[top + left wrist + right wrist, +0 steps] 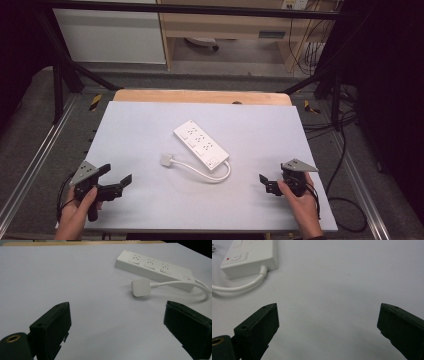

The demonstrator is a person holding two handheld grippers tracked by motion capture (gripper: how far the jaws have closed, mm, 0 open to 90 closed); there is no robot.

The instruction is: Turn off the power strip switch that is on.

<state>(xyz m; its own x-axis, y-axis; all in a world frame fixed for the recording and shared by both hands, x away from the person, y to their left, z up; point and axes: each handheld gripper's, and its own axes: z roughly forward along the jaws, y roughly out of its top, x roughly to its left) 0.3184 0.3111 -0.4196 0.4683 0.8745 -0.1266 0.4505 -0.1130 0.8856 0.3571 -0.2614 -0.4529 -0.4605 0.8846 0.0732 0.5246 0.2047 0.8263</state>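
A white power strip [201,144] with three sockets lies at an angle in the middle of the white table top [150,130]. Its white cable [207,175] loops back to a white plug [166,160] lying flat on the table. In the left gripper view the power strip [155,270] and the plug [140,287] sit ahead and to the right. My left gripper [116,179] is open near the front left, jaws wide with nothing between them. At the front right, my right gripper [272,176] is open and holds nothing, the strip's switch end [249,258] ahead to its left.
A wooden board edge [200,96] runs along the table's far side. Black frame posts and metal rails flank the table, with loose cables [340,150] on the floor at the right. A cabinet and desk stand at the back.
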